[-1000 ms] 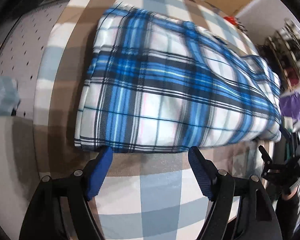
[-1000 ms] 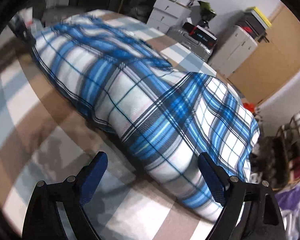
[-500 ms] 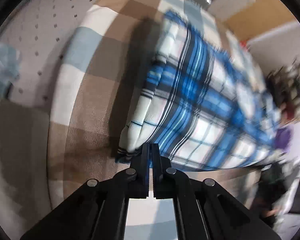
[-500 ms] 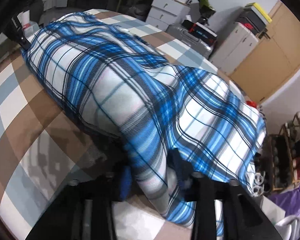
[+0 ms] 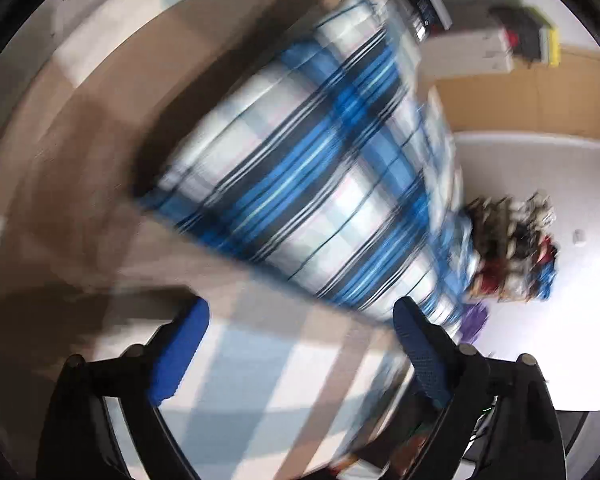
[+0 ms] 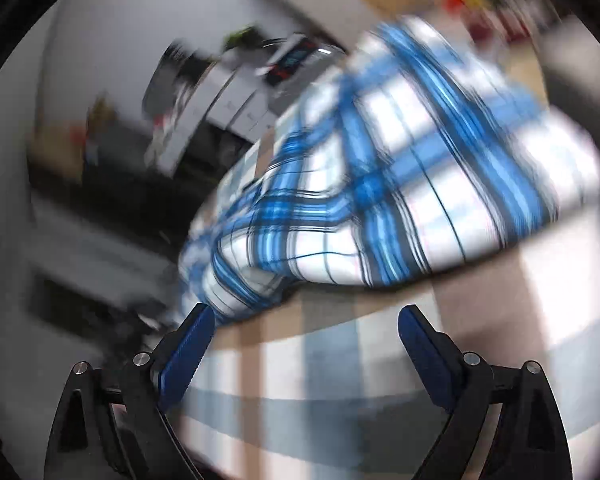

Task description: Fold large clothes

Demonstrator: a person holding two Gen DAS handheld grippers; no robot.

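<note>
A big table wears a checked cloth (image 5: 236, 364) of brown, white and pale blue squares. Behind it the room is blurry, with pale drawers (image 6: 236, 108) and a messy pile of clothes (image 5: 512, 248) on the floor side.

On the checked cloth lies the blue, white and black plaid shirt (image 5: 312, 200), folded up into a thick, puffy bundle. It looks soft and floppy, light to lift, and a bit smooth, so the layers could slide apart. I think the best place to hold it is along the thick folded edge near the grippers, pinching all the layers at once.

The left gripper (image 5: 300, 344) has its blue fingers spread wide apart. It holds nothing and sits just in front of the bundle's near edge.

The right gripper (image 6: 304, 344) is spread wide too, with nothing in it. One blue pad (image 6: 192, 340) is right by a hanging corner of the shirt; I cannot tell if it touches
</note>
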